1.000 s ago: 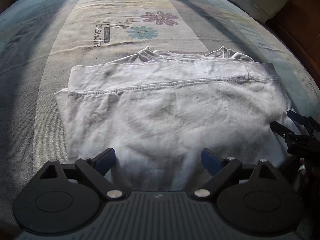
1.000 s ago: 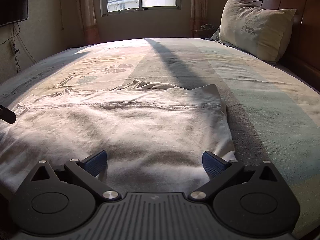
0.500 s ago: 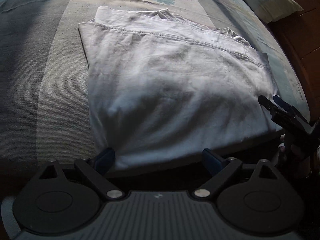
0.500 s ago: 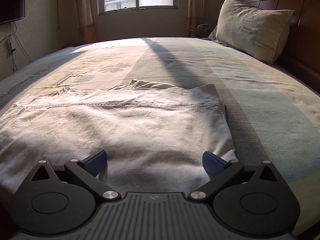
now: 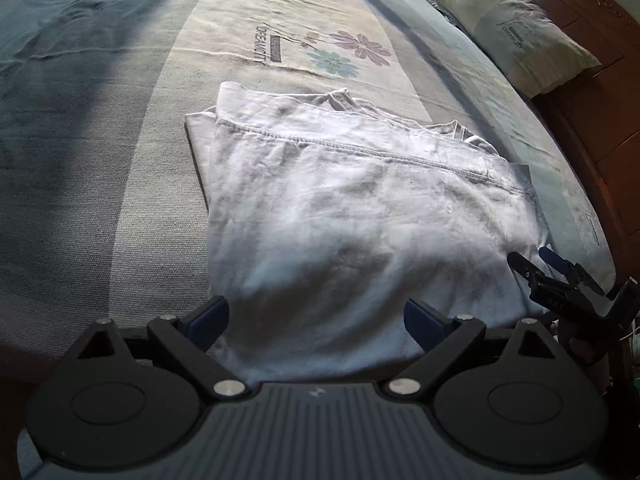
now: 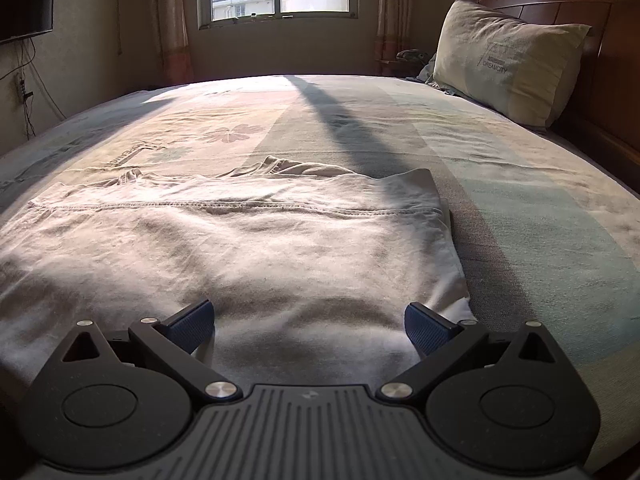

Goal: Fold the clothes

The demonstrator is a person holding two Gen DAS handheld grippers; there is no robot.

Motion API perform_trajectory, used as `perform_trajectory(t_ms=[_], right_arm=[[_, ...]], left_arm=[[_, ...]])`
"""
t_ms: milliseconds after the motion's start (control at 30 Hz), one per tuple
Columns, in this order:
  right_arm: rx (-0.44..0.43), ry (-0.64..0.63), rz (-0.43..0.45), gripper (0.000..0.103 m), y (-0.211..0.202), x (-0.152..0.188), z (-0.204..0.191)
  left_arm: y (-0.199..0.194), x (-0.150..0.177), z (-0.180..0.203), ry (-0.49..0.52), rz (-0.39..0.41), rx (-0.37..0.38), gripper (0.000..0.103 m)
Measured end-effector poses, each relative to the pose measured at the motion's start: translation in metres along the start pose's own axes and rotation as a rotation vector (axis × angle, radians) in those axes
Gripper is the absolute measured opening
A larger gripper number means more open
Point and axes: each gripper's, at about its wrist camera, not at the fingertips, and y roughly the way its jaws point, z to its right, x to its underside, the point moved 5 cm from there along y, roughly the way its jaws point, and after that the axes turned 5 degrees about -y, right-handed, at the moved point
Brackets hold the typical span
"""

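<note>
Left wrist view shows a white garment (image 5: 360, 216) folded over once ahead of both wide-open, empty tongs (image 5: 316, 316), further folds likely remaining.

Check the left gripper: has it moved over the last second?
Yes. The left gripper has shifted: the flower print on the bedsheet and the pillow sit differently in its view, and the white garment now appears angled.

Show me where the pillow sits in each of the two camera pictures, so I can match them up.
Left wrist view: the pillow lies in the top right corner, against the wooden headboard.
Right wrist view: the pillow stands at the upper right, leaning on the headboard.
Shared landmark: the stitched hem across the folded white shirt.
</note>
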Motion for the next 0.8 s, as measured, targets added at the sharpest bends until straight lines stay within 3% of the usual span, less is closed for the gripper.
perform_trajectory(t_ms=[100, 300, 567, 667, 800], right_arm=[[0.005, -0.002, -0.001, 0.103, 0.001, -0.001, -0.001], [0.009, -0.005, 0.0, 0.103, 0.0, 0.0, -0.002], [0.008, -0.003, 0.002, 0.103, 0.0, 0.0, -0.002], [0.01, -0.001, 0.003, 0.103, 0.0, 0.0, -0.002], [0.019, 0.001, 0.005, 0.103, -0.001, 0.001, -0.003]], left_arm=[[-0.002, -0.011, 0.002, -0.027, 0.026, 0.068, 0.095], [0.028, -0.003, -0.025, -0.096, -0.032, 0.003, 0.095], [-0.002, -0.029, -0.031, -0.129, 0.098, 0.187, 0.095], [0.002, -0.034, -0.041, -0.174, 0.116, 0.213, 0.095], [0.014, -0.033, -0.046, -0.178, 0.082, 0.267, 0.095]])
